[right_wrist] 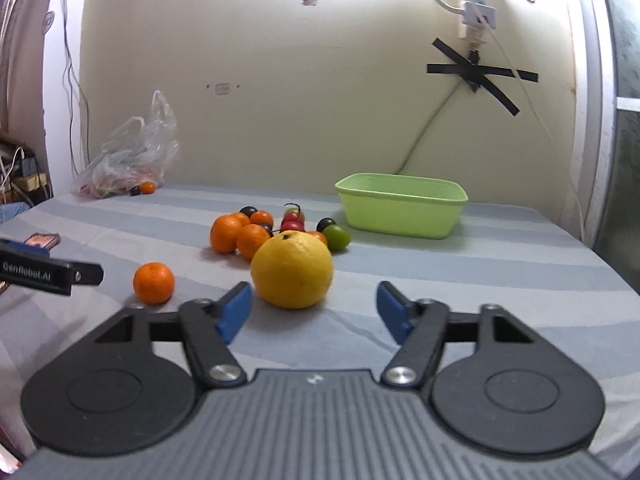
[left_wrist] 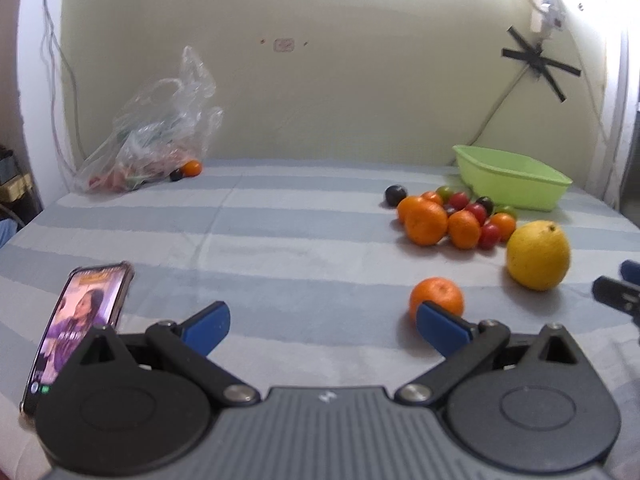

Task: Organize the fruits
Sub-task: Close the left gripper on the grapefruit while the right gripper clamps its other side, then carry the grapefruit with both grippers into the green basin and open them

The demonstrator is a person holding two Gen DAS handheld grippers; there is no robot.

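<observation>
A large yellow citrus (right_wrist: 293, 270) lies on the striped cloth just beyond my right gripper (right_wrist: 314, 312), which is open and empty. It also shows in the left wrist view (left_wrist: 538, 255). A lone mandarin (left_wrist: 437, 298) sits just past the right finger of my left gripper (left_wrist: 322, 326), which is open and empty; it shows in the right wrist view (right_wrist: 154, 283) too. A heap of mandarins and small tomatoes (left_wrist: 452, 216) lies further back, also in the right wrist view (right_wrist: 272, 230). A green tub (right_wrist: 402, 205) stands behind it, empty as far as I can see.
A phone (left_wrist: 76, 328) with a lit screen lies at the near left. A clear plastic bag (left_wrist: 154, 136) with more produce lies at the back left by the wall, a small orange fruit (left_wrist: 191, 167) beside it. Cables hang on the wall.
</observation>
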